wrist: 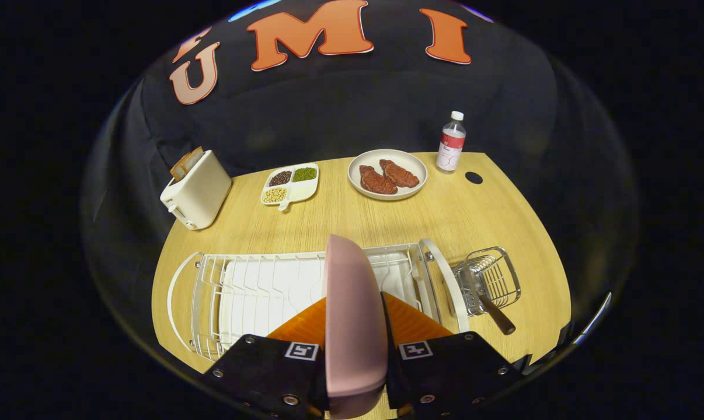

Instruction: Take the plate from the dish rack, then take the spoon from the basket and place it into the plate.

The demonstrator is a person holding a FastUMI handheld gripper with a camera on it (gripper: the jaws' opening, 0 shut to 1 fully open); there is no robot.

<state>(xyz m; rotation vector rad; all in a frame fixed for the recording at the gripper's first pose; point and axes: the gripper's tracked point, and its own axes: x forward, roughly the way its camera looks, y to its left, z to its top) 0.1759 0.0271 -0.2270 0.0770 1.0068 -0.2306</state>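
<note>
A light wooden table with a rounded edge [387, 224] stands in front of a dark black cloth wall [352, 111]. The cloth hangs in soft folds and comes down behind the far side of the table. The table top is pale yellow-brown with fine lines in the wood. A small round black hole [473, 178] sits in the top near the far right corner. Bright light falls on the wood.
</note>
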